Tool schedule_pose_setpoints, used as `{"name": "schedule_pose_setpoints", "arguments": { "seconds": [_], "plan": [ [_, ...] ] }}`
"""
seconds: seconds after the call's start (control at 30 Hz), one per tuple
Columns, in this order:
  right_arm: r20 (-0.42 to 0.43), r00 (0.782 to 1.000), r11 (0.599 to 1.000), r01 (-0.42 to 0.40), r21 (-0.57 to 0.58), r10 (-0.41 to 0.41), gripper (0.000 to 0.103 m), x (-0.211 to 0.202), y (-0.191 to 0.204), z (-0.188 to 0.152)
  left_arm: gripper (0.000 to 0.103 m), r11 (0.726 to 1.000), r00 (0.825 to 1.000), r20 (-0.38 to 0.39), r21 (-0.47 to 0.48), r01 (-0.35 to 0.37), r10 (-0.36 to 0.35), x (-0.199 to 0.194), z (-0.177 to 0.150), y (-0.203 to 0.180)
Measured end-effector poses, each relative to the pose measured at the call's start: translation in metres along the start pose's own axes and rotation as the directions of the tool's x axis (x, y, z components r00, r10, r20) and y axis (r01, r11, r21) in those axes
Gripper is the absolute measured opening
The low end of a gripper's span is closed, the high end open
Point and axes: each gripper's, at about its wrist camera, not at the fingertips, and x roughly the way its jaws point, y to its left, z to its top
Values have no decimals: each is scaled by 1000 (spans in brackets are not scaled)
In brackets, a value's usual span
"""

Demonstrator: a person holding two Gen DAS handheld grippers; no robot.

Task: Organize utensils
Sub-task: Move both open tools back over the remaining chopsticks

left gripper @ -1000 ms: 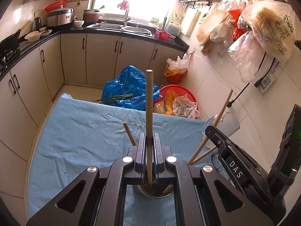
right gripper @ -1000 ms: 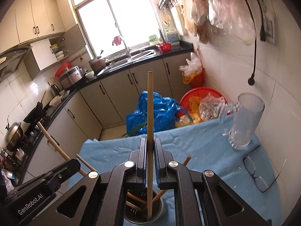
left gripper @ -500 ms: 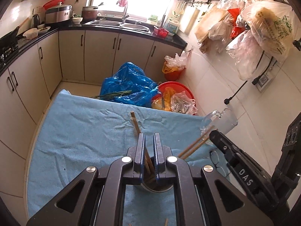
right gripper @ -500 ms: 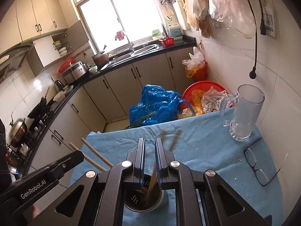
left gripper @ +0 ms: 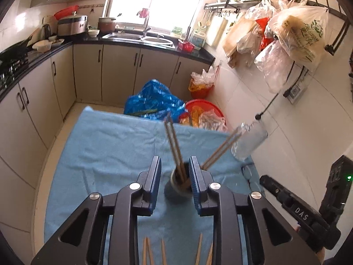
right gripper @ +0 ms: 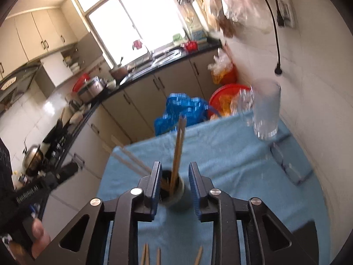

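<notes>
A metal utensil cup (left gripper: pixel 176 188) stands on the blue cloth (left gripper: pixel 106 150) and holds several wooden chopsticks (left gripper: pixel 173 143) that lean outward. My left gripper (left gripper: pixel 175 169) is open and empty, its jaws on either side of the cup, above it. My right gripper (right gripper: pixel 174 174) is open and empty over the same cup (right gripper: pixel 174 191), with chopsticks (right gripper: pixel 177 152) rising between its jaws. Several loose chopsticks (left gripper: pixel 152 251) lie on the cloth near the front edge; they also show in the right wrist view (right gripper: pixel 150 255).
A glass mug (right gripper: pixel 265 110) stands at the cloth's far right by the tiled wall, with eyeglasses (right gripper: pixel 286 165) lying beside it. A blue bag (left gripper: pixel 154 101) and a red basin (left gripper: pixel 205 112) sit on the floor beyond the table. Cabinets line the left.
Both grippers held a chopstick upright over the cup a second ago. Both chopsticks dropped into the cup, and both grippers have opened wide and pulled back.
</notes>
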Motion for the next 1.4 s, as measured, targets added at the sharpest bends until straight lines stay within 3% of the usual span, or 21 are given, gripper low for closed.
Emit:
{"name": "schedule_pose_setpoints", "arguments": {
  "seconds": [0.27,0.37,0.47,0.6,0.9,1.17,1.4],
  "plan": [
    [-178,984,1000,12,7,-10,32,-15,-30,-93,25,999,988,-149,12,-35,36,-11,-93,28],
    [-255,967,998,26,53,-11,32,-14,-47,-128,25,999,969,-242,9,-52,52,-6,-138,42],
    [-329,944,993,53,103,-16,23,-6,-63,-159,25,996,944,-323,-26,-80,68,-1,-172,60],
    [-403,915,983,85,160,-13,19,7,-77,-184,25,996,920,-388,-46,-76,52,2,-200,71],
    [-467,883,979,128,161,-39,19,33,-73,-201,25,997,920,-386,35,-63,72,-12,-210,66],
    [-469,876,985,158,68,-108,19,46,-59,-203,25,997,918,-388,21,-76,78,-13,-209,77],
    [-495,853,981,195,7,-165,17,45,-64,-200,25,998,910,-410,17,-63,64,-4,-211,74]
  ]
}}
